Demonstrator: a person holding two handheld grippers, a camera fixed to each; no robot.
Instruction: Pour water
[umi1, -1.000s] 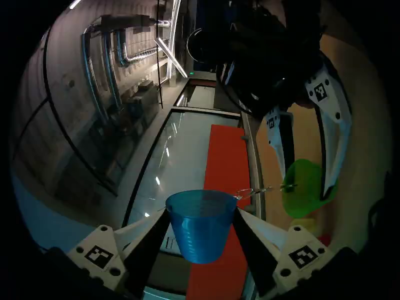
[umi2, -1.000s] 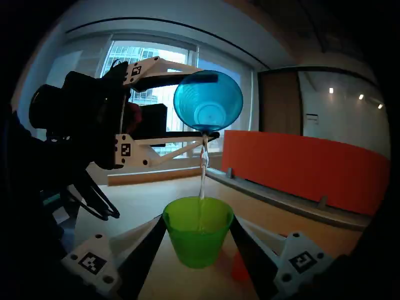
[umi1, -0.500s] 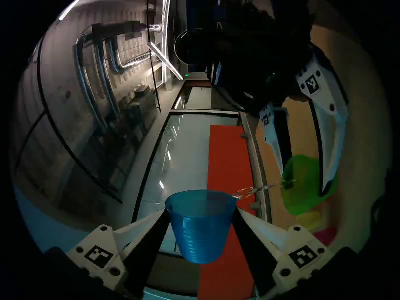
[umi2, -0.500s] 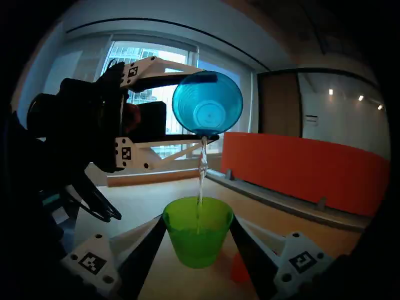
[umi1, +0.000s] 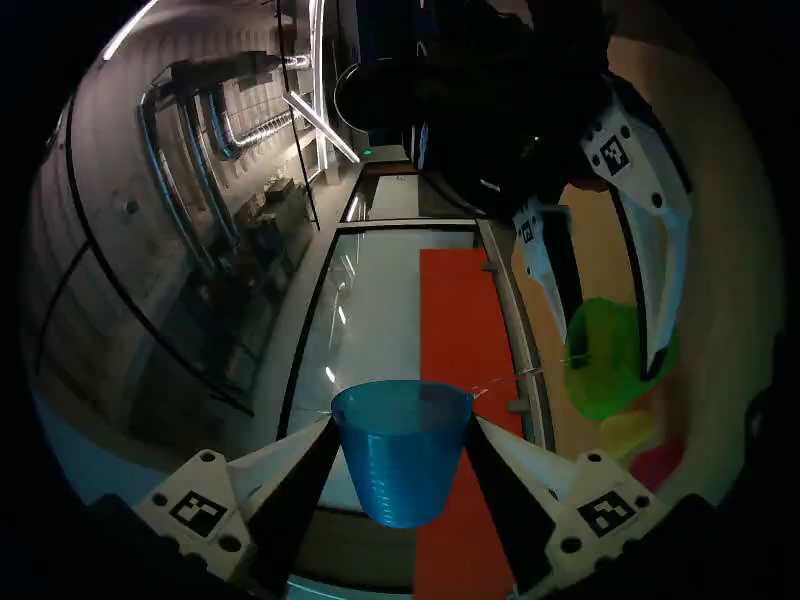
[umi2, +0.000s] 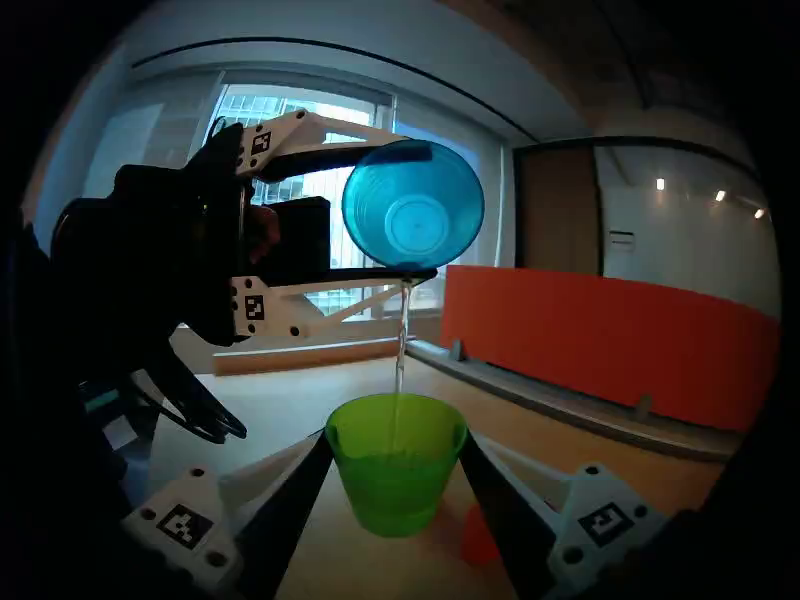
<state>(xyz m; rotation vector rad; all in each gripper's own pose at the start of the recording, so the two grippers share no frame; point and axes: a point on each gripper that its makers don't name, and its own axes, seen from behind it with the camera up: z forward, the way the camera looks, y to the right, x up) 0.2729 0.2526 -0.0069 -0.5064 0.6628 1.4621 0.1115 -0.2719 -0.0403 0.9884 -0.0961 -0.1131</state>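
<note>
Daylight through the window (umi2: 240, 108) silhouettes my left gripper (umi2: 418, 212); my left gripper view is dim, one strip light (umi1: 322, 128) glaring, edges warped.

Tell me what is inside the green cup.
The green cup holds water in its lower part; a thin stream falls into it from the tilted blue cup above. Its tinted wall blurs the level.

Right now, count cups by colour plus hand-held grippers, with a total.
Blue cup: 1
Green cup: 1
Yellow thing, maybe a cup: 1
Pink thing, maybe a cup: 1
Hand-held gripper: 2, left hand-held gripper and right hand-held gripper
Total: 6
</note>
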